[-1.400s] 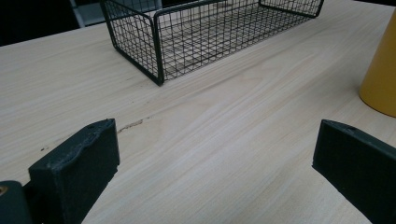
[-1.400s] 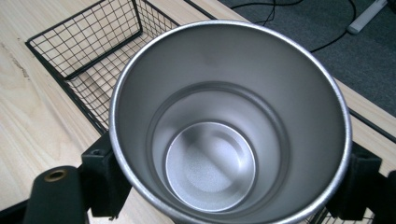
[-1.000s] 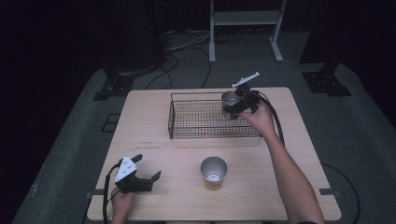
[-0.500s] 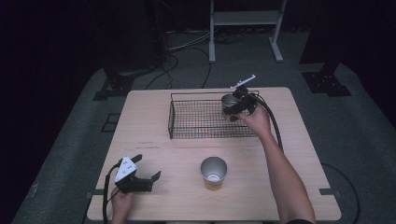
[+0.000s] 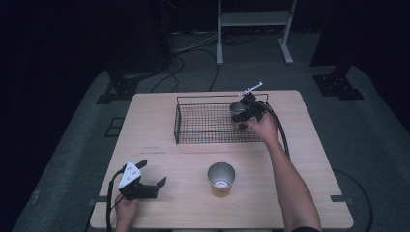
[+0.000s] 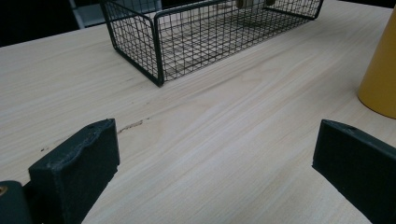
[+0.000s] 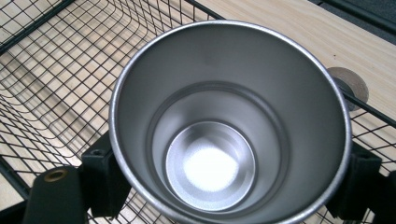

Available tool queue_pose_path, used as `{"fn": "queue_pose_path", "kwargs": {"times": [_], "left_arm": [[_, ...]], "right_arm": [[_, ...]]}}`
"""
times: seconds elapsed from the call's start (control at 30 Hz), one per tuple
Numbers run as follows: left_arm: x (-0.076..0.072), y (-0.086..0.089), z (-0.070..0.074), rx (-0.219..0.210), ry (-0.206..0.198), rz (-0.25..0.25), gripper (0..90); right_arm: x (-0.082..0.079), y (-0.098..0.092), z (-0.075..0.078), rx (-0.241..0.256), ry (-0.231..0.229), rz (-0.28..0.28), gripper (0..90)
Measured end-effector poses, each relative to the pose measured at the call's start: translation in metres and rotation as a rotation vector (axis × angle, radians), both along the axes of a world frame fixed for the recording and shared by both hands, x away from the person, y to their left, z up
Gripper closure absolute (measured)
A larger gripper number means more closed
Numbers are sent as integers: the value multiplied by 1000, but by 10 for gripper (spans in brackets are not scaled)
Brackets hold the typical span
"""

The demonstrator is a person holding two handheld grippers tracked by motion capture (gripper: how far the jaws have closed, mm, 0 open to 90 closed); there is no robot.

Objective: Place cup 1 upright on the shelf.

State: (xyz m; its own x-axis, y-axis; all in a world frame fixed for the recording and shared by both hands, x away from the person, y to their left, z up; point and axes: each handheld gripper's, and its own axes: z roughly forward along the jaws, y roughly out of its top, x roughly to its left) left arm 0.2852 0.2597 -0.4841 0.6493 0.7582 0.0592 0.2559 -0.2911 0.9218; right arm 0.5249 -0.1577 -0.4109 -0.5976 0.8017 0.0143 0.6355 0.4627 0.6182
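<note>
While the counter (image 5: pixel 159 125) carries the wire basket (image 5: pixel 203 126), our right claw (image 5: pixel 246 112) stays out of risk only if it lowers straight: it is clamped on the steel cup (image 7: pixel 229 121) over the basket's right end. We judge a tilt could catch the rim wire. Our left claw (image 5: pixel 145 181) rests spread apart, near the yellow cup (image 5: pixel 221 179).

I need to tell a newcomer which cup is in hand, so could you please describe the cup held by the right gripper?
On the wooden table stands a black wire basket. At its right end, the right gripper clasps a steel cup over the mesh, mouth up and empty. The other cup stands outside the basket near the table's front edge and has a yellow outside.
</note>
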Motion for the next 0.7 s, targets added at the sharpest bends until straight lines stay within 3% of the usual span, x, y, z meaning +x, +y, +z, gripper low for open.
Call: {"fn": "queue_pose_path", "kwargs": {"times": [0.17, 0.33, 0.43, 0.7], "left_arm": [[0, 0, 0, 2, 1, -1, 0], [0, 0, 0, -1, -1, -1, 0], [0, 0, 0, 0, -1, -1, 0], [0, 0, 0, 0, -1, -1, 0]], "right_arm": [[1, 5, -4, -39, 1, 10, 173], [3, 6, -9, -38, 20, 4, 173], [4, 8, -11, -72, 21, 11, 173], [4, 9, -15, -99, 30, 15, 172]]}}
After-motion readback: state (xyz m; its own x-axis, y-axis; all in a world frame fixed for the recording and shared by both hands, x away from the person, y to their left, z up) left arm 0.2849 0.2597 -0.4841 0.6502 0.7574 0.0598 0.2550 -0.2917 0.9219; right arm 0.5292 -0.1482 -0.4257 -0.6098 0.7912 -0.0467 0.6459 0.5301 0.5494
